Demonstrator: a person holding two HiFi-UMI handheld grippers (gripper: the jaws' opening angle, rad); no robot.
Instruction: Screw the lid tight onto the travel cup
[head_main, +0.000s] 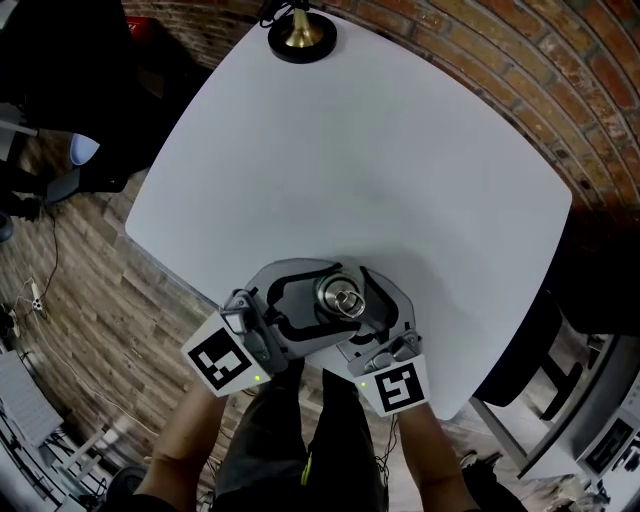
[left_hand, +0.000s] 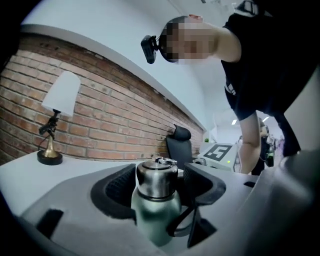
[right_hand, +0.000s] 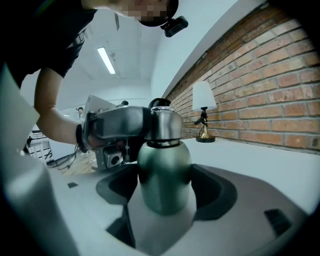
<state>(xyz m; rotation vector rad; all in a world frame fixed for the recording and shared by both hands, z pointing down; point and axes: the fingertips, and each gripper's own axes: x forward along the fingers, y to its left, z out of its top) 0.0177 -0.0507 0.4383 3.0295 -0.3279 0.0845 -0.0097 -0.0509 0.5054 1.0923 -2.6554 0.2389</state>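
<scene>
Far left of the head view, wooden floor (head_main: 90, 300) runs beside the white bench (head_main: 380, 170). Low and left of centre, the left gripper (left_hand: 159, 186) reaches in level. Its jaws stand apart around the steel lid (left_hand: 156, 176), with a thin gap on either side and no pad pressing. That lid sits on top of the green travel cup (right_hand: 164, 172), which is upright near the bench's lower edge in the frame, right between both tools. From above, the left jaws ring the cup, so only the lid's top peeks through. Just right of it, the right gripper (right_hand: 165, 192) has its jaws clamped on the cup's body, below the lid. In the right gripper view, the left gripper's grey bulk blocks everything to the lid's left. At the top of the frame, a brass-footed lamp (head_main: 302, 35) sits well apart at the bench's far edge. On the right is a brick wall (head_main: 560, 90), and the left gripper view shows a black office chair (left_hand: 180, 142) against it.
</scene>
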